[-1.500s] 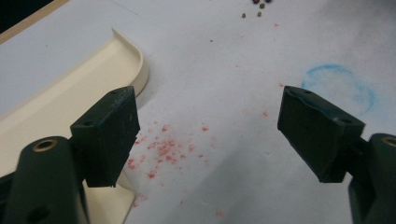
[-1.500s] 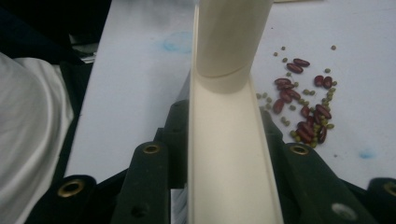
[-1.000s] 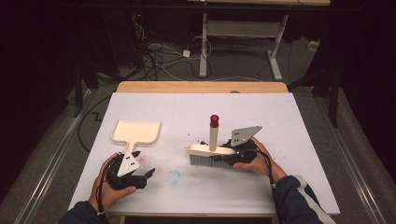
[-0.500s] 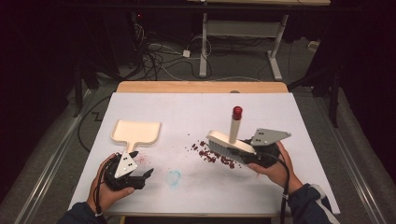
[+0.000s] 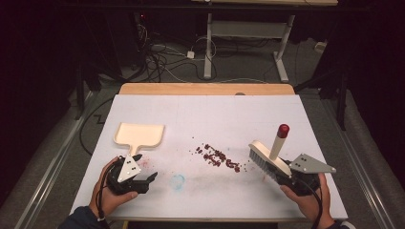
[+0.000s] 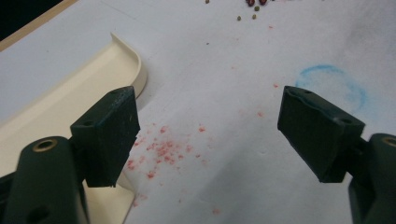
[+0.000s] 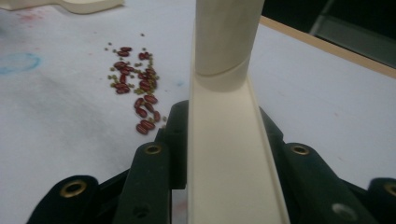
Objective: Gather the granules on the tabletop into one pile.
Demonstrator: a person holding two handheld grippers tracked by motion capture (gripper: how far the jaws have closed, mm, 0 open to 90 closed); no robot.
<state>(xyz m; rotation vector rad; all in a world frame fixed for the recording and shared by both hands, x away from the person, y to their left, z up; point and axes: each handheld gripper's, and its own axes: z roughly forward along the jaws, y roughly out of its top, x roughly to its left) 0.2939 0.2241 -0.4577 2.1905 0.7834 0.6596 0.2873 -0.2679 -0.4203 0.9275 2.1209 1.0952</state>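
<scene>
At the bottom right of the high view, our right claw (image 5: 282, 172) is clamped on the back of the cream brush (image 5: 267, 160), whose red-capped handle stands upright. At the lower left our left claw (image 5: 149, 179) gapes wide, holding nothing, just beside the dustpan (image 5: 139, 135). The beans (image 5: 217, 156) lie mid-frame on the bench (image 5: 200, 117), well apart from the pan. A hard sweep could scatter them past it; unheld, the pan would probably slide.

Cream brush (image 5: 265, 158) — tilted, beside beans (image 5: 217, 157)
</scene>
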